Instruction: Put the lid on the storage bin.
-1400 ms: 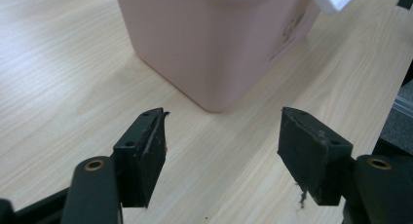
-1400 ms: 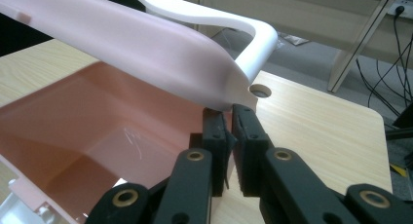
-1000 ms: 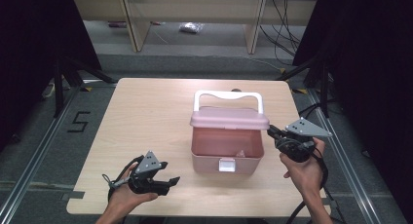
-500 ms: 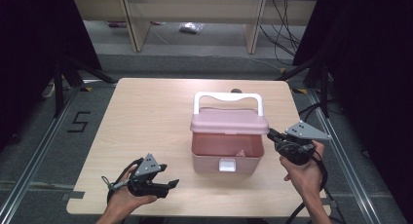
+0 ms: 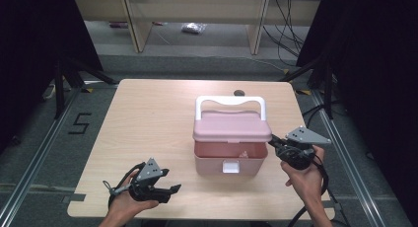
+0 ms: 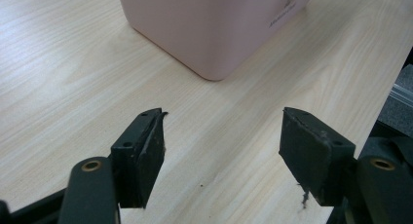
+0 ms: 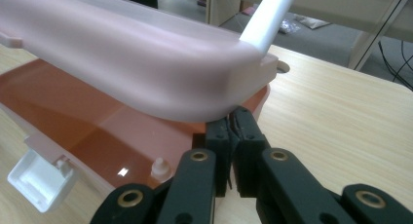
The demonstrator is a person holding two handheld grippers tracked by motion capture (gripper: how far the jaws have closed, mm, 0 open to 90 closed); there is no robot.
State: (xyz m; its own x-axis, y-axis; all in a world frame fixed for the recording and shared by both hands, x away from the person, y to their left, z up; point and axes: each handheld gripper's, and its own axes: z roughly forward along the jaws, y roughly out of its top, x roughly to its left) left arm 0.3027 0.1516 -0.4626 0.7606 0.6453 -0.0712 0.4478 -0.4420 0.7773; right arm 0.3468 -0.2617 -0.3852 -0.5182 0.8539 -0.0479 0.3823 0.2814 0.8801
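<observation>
Little has shifted since the earlier frames: the left gripper (image 5: pixel 156 187) has drifted slightly right along the near edge of the table (image 5: pixel 148 118), while the right gripper (image 5: pixel 282 149) sits as before at the box's right side; the pink box (image 5: pixel 230 158) stands right of the table's centre, its lid (image 5: pixel 231 127) raised partway and its white handle (image 5: pixel 230 101) upright at the far side, a white latch (image 5: pixel 230 166) hanging open on the near wall. It looks like thin moulded plastic: probably light, stiff and smooth, so likely to skid if pushed low; the lid's rim or the handle seems the surest hold. Right fingers (image 7: pixel 243 136) are pressed together, tucked under the lid's right near corner, propping rather than pinching it. Left fingers (image 6: pixel 146 151) stand wide apart and empty, aimed at the box from near-left, well clear of it.
</observation>
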